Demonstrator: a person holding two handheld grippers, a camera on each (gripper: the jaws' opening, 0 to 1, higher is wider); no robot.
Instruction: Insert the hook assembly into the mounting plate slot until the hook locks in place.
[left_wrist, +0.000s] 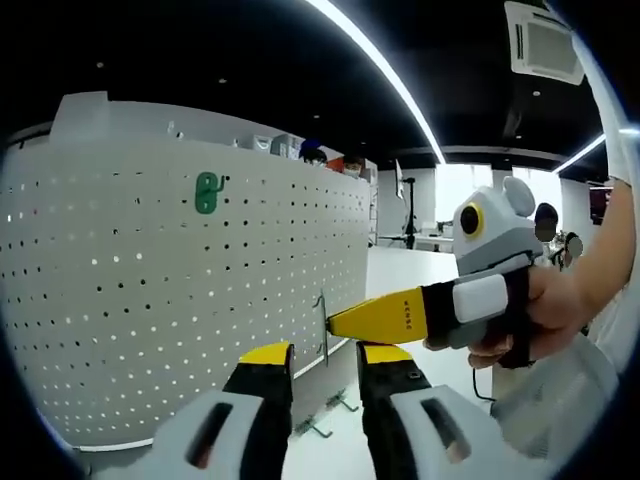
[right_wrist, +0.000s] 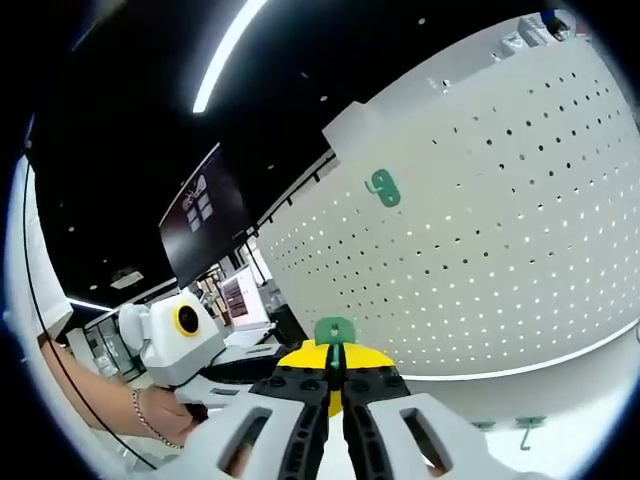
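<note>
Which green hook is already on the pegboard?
The hook high on the pegboard. The other green hook is clamped in the right gripper, off the board.

A green hook (right_wrist: 334, 331) sits clamped between the right gripper (right_wrist: 335, 385) tips in the right gripper view, its lower part hidden by the closed yellow-tipped jaws. In the left gripper view the same hook (left_wrist: 322, 322) appears edge-on as a thin sliver, its shape too slim to read, and its contact with the white pegboard (left_wrist: 150, 290) cannot be judged. A second green hook (left_wrist: 207, 192) hangs higher up, too small to show how it seats. Small hooks (left_wrist: 330, 412) on the table are partly masked by the left gripper (left_wrist: 325, 365); another (right_wrist: 527, 430), possibly green, blurs near the rim.
</note>
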